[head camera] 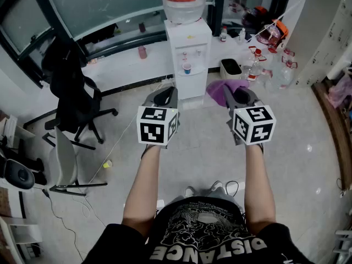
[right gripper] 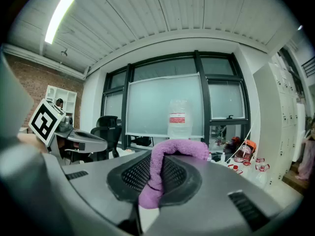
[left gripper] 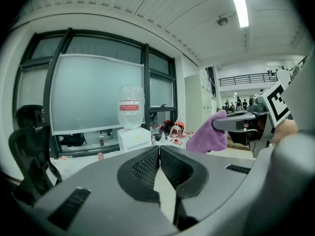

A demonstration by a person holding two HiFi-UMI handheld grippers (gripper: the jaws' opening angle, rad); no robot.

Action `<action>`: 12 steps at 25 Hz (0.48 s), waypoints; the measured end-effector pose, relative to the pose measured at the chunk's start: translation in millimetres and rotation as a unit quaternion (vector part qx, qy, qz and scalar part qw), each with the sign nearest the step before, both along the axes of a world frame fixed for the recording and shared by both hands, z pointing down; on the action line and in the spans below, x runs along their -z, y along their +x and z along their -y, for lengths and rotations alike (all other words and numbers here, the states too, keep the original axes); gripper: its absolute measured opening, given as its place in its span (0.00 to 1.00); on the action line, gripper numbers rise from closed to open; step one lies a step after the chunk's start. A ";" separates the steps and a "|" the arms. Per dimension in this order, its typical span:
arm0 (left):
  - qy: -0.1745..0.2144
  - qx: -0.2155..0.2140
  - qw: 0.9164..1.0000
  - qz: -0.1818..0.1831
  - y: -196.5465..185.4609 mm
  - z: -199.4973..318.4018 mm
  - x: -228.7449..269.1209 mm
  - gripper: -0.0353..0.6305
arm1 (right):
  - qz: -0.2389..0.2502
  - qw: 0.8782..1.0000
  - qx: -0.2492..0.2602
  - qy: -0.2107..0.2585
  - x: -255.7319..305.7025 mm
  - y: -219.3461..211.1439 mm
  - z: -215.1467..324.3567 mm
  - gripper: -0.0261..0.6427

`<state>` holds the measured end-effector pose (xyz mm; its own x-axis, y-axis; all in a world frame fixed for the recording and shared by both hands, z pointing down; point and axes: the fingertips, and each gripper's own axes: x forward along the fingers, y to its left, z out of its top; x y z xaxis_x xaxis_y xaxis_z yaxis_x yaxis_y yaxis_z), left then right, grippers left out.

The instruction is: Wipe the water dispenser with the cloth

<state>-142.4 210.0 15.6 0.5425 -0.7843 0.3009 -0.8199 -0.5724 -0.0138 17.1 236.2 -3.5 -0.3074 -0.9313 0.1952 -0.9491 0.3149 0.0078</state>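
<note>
The right hand-held gripper (right gripper: 156, 173) is clenched on a purple cloth (right gripper: 179, 149). Only a narrow fold sits between the pads, and the rest flops forward over the jaw tips. The left hand-held gripper (left gripper: 159, 156) has its jaws pressed together on nothing. Both are held out at about waist height over the tiled floor. The water dispenser (head camera: 188, 54) stands well apart from them, against the low white worktop under the window.

The thin bite on the cloth looks like the main risk. Rubbing against the cabinet could drag the fold out of the pads, and the hard jaw tips would then scrape the white panel.

The big bottle (head camera: 184, 1) sits high on top of the dispenser, so a hard sideways shove near the top might rock it.

A small cup (head camera: 187, 68) rests in the tap recess, and a careless pass there could knock it out or press a tap.

The walk over has hazards too. A thin cable (head camera: 127, 132) trails across the floor to the left of the dispenser. Clear bottles (head camera: 254, 69) crowd the floor near its right side, where a foot or elbow could topple them.
</note>
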 end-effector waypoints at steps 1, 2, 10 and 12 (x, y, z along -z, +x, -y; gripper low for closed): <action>0.000 -0.001 1.000 -0.001 0.3 0.9 -0.6 0.09 | 0.001 1.000 -0.001 0.000 -0.4 -0.1 1.3 0.10; -0.001 -0.002 1.000 -0.001 0.5 1.9 -1.0 0.09 | 0.002 1.000 -0.001 -0.001 -0.9 -0.5 2.5 0.10; -0.001 -0.005 1.000 0.002 2.1 16.6 -1.9 0.09 | -0.002 1.000 0.005 -0.005 -3.2 -5.9 17.2 0.10; 0.000 -0.005 1.000 0.003 4.4 23.1 -2.0 0.09 | 0.000 1.000 0.006 -0.003 -2.3 -4.2 24.2 0.10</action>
